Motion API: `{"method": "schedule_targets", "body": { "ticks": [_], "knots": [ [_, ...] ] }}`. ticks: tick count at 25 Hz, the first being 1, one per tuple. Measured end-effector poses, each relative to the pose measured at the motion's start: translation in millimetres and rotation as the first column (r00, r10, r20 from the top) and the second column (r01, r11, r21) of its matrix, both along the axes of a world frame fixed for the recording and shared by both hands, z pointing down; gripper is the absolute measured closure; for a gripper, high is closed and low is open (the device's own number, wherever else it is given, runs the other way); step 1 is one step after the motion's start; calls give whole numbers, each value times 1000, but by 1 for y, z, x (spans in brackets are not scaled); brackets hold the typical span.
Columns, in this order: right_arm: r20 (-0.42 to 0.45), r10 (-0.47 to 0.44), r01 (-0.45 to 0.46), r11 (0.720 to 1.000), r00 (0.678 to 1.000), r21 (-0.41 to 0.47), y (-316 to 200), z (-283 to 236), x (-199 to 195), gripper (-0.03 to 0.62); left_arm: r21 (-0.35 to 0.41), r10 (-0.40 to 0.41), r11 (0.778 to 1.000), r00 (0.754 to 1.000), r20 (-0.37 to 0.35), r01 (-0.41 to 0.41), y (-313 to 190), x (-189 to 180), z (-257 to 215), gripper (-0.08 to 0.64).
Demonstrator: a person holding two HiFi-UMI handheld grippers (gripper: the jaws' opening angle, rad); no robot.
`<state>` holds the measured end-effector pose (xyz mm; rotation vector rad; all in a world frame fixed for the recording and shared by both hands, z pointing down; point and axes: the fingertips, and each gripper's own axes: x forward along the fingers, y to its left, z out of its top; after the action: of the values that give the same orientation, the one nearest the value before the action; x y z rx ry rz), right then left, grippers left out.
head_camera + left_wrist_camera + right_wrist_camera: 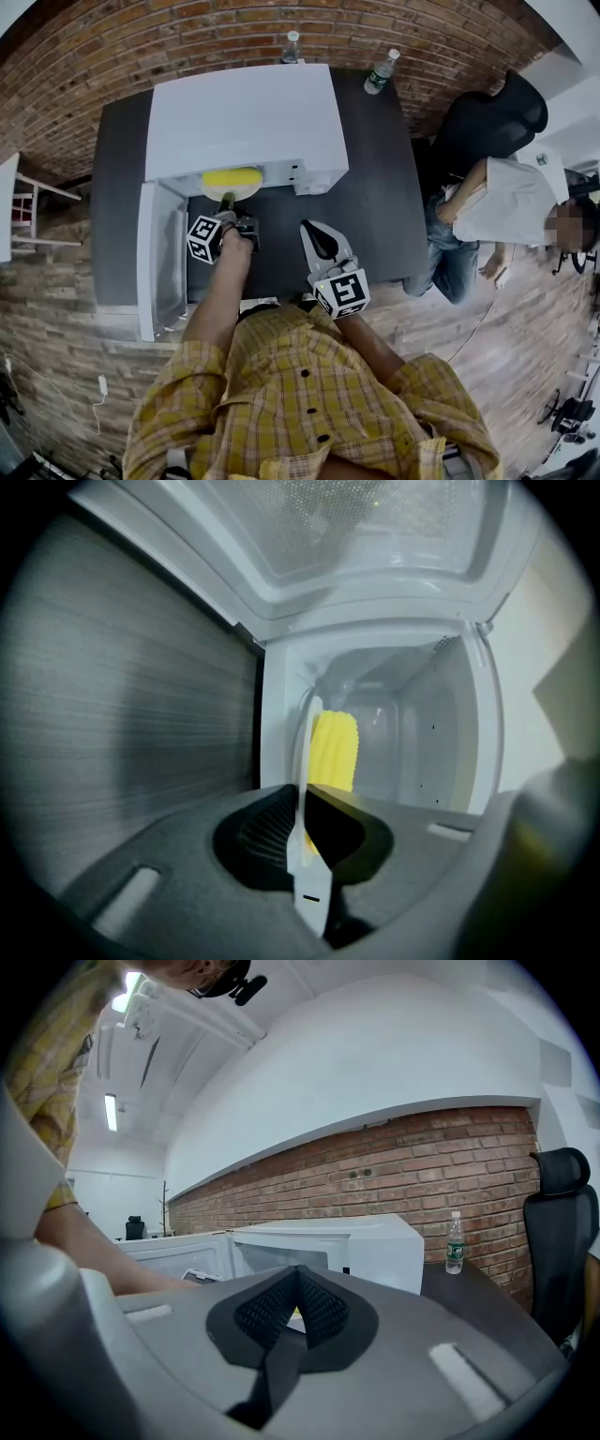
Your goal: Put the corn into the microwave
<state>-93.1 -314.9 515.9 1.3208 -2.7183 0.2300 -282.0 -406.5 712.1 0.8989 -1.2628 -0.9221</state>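
Note:
The yellow corn (pixel 232 176) lies on a white plate (pixel 236 191) right at the mouth of the white microwave (pixel 244 117), whose door (pixel 159 258) hangs open to the left. My left gripper (pixel 228 202) is shut on the plate's near rim. In the left gripper view the plate (pixel 303 789) stands edge-on between the jaws, with the corn (pixel 334 750) beyond it and the microwave's cavity (pixel 417 742) ahead. My right gripper (pixel 308 230) hovers over the dark table to the right of the microwave, shut on nothing. Its own view shows the right gripper (pixel 295 1283) with its jaws together.
The dark table (pixel 375 206) backs onto a brick wall. Two water bottles (pixel 380 71) (pixel 292 45) stand at its far edge. A seated person (pixel 497 206) and a black office chair (pixel 492 117) are to the right. A white chair (pixel 19 206) stands at the left.

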Motion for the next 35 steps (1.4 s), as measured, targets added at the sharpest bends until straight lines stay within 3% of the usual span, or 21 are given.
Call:
{"method": "schedule_targets", "body": {
  "ticks": [16, 19, 23, 35],
  "knots": [
    [5, 12, -12, 1000, 1000, -14, -9, 3, 7, 589, -26, -37, 999, 999, -7, 37, -18, -4, 4, 530],
    [5, 12, -12, 1000, 1000, -15, -11, 4, 8, 589, -58, -60, 997, 998, -34, 58, -18, -3, 10, 454],
    [6, 17, -17, 1000, 1000, -17, -14, 4, 11, 589, -69, -75, 995, 996, -48, 72, -20, -1, 14, 430],
    [3, 26, -26, 1000, 1000, -12, -13, 1, 18, 589, -81, -104, 992, 991, -80, 98, -20, -2, 14, 420]
  ]
}}
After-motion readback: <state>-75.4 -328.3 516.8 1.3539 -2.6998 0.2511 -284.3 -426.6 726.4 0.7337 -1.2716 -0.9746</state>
